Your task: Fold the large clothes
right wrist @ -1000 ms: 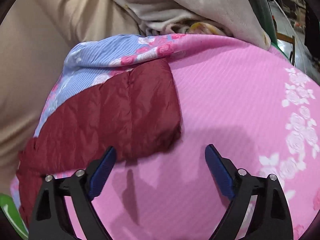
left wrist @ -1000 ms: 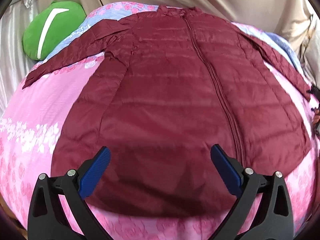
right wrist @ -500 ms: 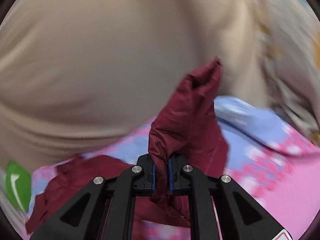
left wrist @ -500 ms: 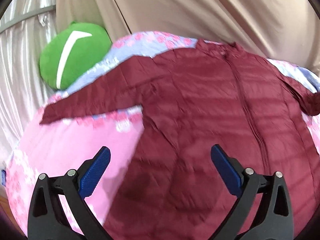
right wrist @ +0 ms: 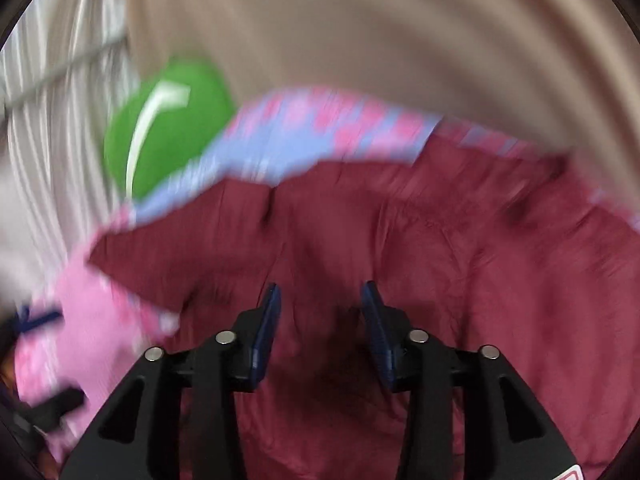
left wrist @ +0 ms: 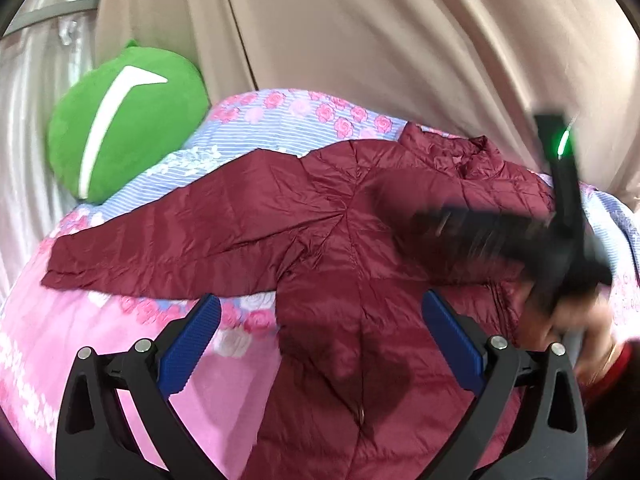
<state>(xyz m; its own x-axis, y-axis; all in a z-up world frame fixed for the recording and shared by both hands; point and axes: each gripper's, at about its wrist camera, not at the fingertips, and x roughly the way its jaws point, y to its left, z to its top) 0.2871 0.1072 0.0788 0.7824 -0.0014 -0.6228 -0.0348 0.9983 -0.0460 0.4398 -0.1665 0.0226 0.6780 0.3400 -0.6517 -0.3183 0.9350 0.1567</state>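
Right gripper (right wrist: 320, 300) now parted over maroon jacket (left wrist: 360, 240) on pink floral bedspread (left wrist: 80, 340)

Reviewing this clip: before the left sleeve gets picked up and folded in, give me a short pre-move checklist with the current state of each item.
1. left gripper open and empty: ok, jaws spread wide above the jacket.
2. right gripper free of fabric: ok, pads parted, nothing between them.
3. Left sleeve spread flat on the bedsheet, reachable: ok.
4. Right sleeve folded neatly across the chest: cannot tell, motion blur and the right tool cover it.
5. green cushion off the jacket: ok, it sits beyond the sleeve.
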